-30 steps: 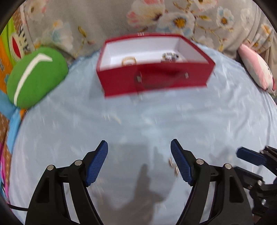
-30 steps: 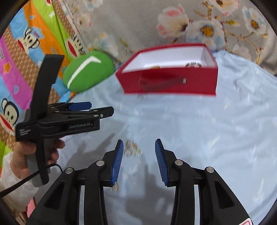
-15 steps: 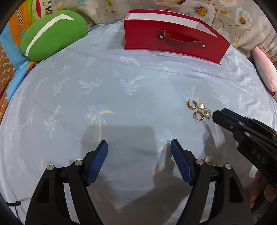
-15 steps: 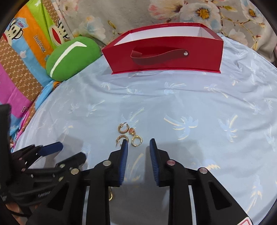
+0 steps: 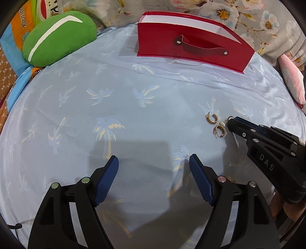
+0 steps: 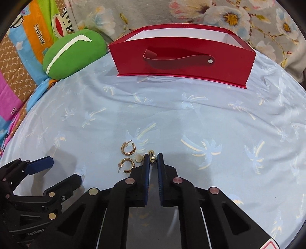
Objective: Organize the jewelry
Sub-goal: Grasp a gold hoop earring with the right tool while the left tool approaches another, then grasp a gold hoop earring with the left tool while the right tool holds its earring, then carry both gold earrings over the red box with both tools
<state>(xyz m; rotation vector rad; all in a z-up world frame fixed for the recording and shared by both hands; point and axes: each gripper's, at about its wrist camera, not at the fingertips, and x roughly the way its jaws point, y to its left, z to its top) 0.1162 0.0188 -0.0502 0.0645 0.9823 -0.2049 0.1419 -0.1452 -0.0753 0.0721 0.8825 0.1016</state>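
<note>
Several gold earrings lie on the blue palm-print sheet: two hoops (image 6: 128,149) (image 6: 127,164), a cream stud (image 6: 138,158) and a small hoop (image 6: 151,154). My right gripper (image 6: 153,160) is low on the sheet with its fingertips closed on the small hoop. It also shows in the left wrist view (image 5: 232,122), beside the hoops (image 5: 211,118). My left gripper (image 5: 154,168) is open and empty, to the left of the earrings. The red box (image 6: 181,63) stands at the far side, its inside hidden.
A green cushion (image 5: 57,36) lies at the back left, by a colourful cartoon blanket (image 6: 23,57). A floral cloth (image 6: 229,17) hangs behind the box. A pink pillow (image 5: 292,80) is at the right edge. The sheet (image 5: 95,99) is wrinkled.
Both grippers came down and back from the box to the sheet. My right gripper moved onto the earrings and narrowed its fingers onto the small hoop. My left gripper stayed open.
</note>
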